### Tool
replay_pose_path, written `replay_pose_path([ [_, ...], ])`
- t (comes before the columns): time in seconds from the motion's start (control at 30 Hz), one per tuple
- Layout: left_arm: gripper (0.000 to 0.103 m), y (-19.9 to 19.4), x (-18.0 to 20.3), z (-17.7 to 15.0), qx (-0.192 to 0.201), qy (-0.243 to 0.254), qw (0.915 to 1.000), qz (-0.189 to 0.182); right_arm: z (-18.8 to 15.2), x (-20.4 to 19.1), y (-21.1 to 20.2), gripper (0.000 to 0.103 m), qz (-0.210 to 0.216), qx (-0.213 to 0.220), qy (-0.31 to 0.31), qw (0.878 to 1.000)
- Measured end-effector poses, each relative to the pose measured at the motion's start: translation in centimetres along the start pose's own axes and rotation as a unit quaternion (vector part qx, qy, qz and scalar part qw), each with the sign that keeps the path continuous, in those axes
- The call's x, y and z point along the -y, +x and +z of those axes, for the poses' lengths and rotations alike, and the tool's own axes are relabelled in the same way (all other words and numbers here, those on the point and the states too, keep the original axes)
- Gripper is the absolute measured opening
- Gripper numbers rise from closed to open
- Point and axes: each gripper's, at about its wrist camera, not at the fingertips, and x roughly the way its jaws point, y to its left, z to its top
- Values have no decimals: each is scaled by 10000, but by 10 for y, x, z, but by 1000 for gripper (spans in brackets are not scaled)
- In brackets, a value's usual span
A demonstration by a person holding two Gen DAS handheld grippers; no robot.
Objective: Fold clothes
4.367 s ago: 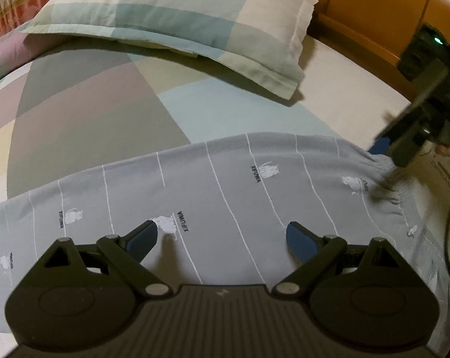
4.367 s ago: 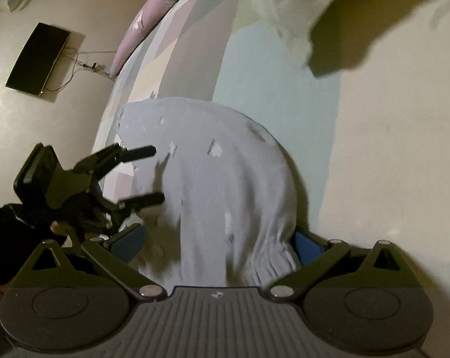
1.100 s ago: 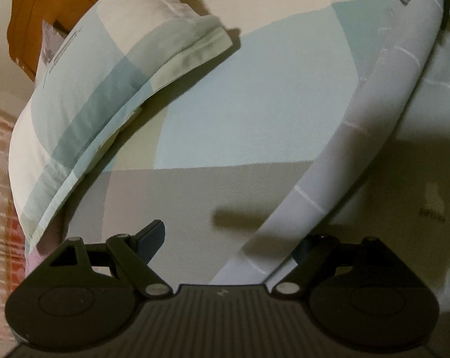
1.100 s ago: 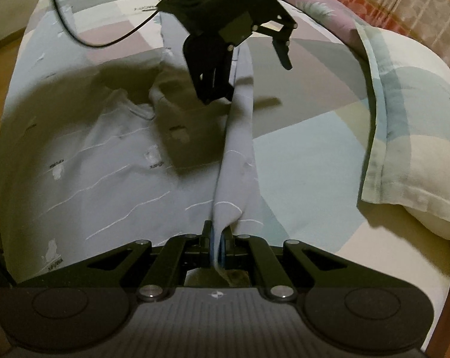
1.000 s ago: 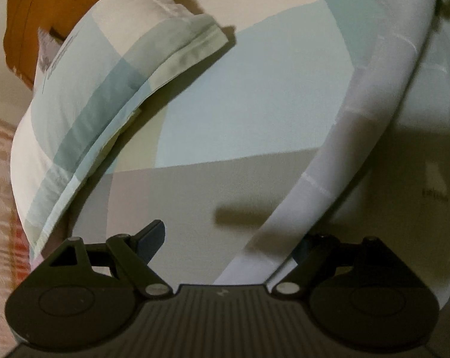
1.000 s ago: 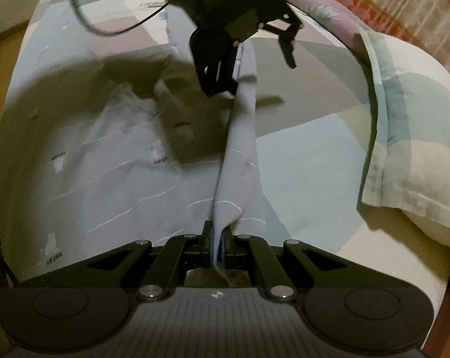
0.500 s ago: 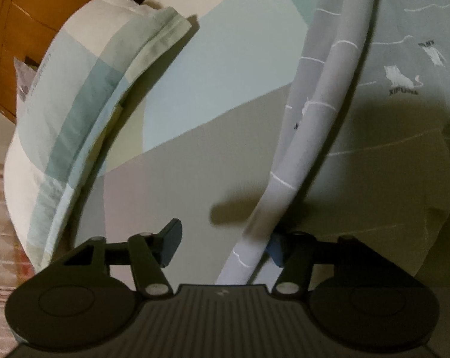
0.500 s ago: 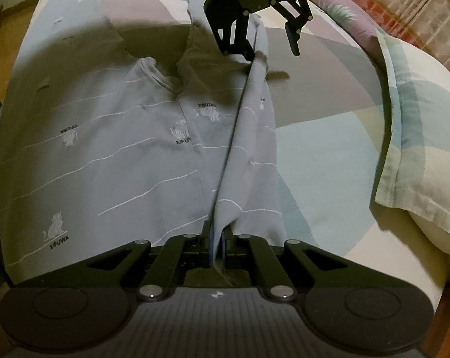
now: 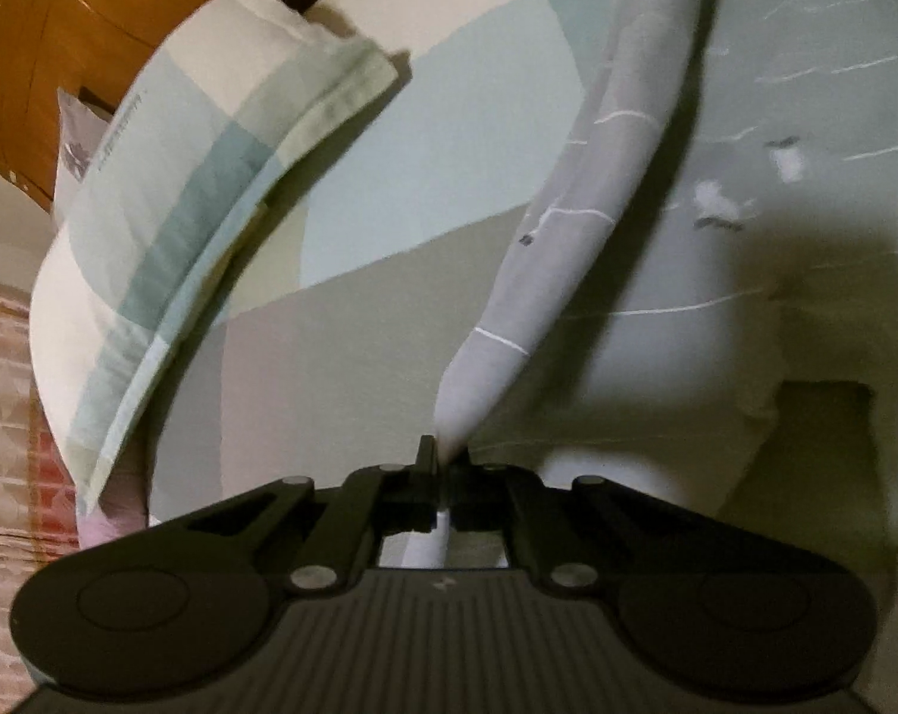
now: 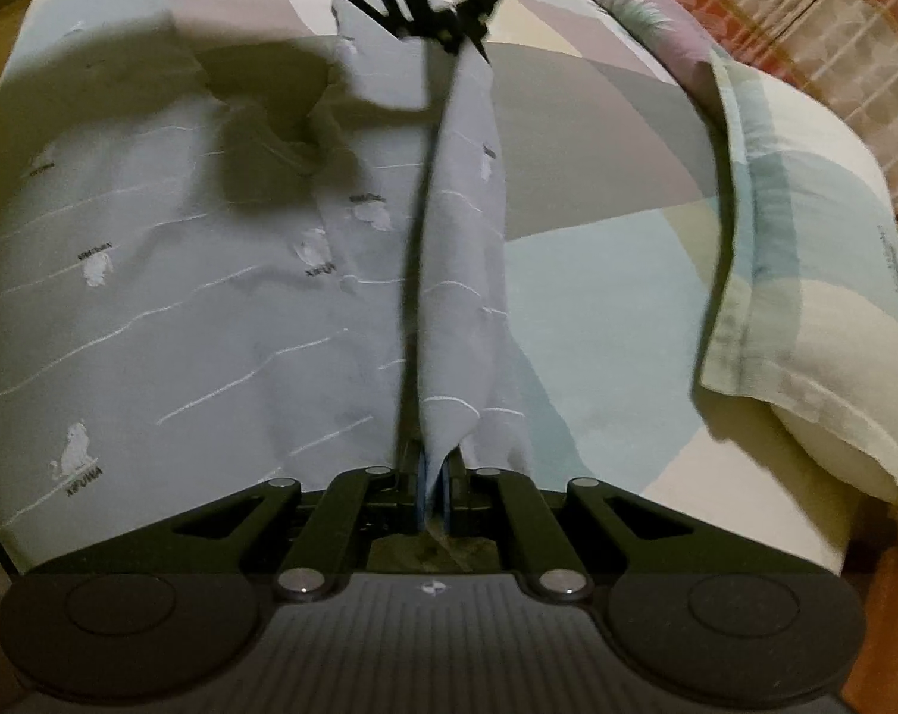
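Left tool, wide open half a second ago, now clamps the grey shirt's lifted edge; right tool grips the other end, readying a fold.

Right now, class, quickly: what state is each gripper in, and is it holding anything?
Left gripper: closed, pinching a raised edge of the grey shirt.
Right gripper: closed, pinching the other end of that raised edge.

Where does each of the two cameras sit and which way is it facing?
Left wrist: behind the left tool, facing along the pinched edge of the grey striped cotton shirt toward the checked pillow.
Right wrist: behind the right tool, facing along the same fold toward the left tool.
Shared: shirt, pillow, pastel patchwork bedsheet.
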Motion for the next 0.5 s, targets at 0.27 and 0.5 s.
replay_pose_path([
  [0.27,1,-57,31,-8,192,261,9989,-326,-6,-18,-16,6,-288,8,-647,9975],
  [0.5,1,-97,71,-11,502,530,9931,-917,-17,-49,-31,6,-338,60,-1582,9868],
])
